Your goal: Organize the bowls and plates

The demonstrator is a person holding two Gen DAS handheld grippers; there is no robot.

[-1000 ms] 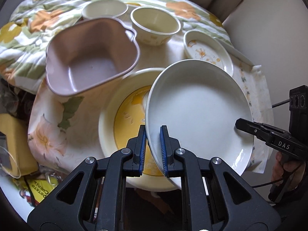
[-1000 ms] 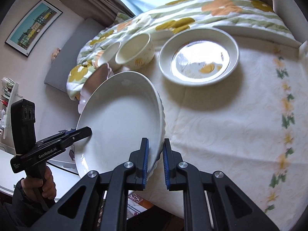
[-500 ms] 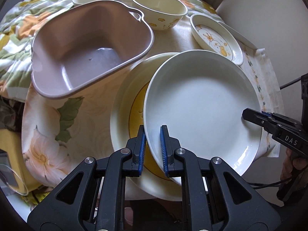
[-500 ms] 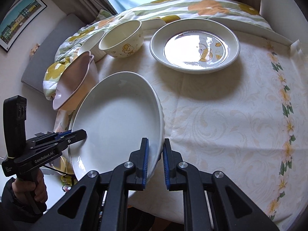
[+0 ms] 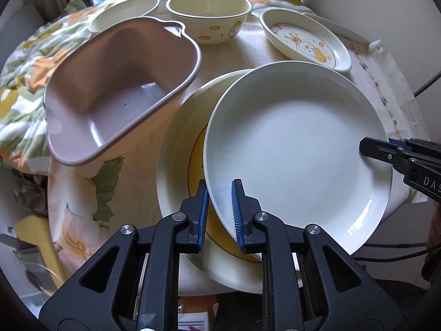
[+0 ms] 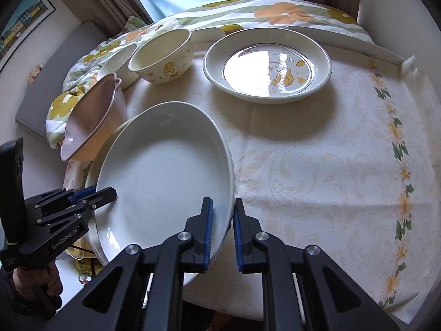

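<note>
step: I am stacking the white plate (image 5: 297,149) onto the yellow-centred plate (image 5: 179,149) | grip: my left gripper (image 5: 219,215) and right gripper (image 6: 222,230) pinch opposite rims | plate: tilted, overlapping lower one | next: level, lower, release

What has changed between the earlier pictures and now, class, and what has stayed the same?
The white plate, clamped at opposite rims by the left hand-held gripper and right hand-held gripper, has come lower and sits more squarely over the yellow-centred plate. Neither grip was released. The pink dish, duck bowl and duck plate stayed put.
</note>
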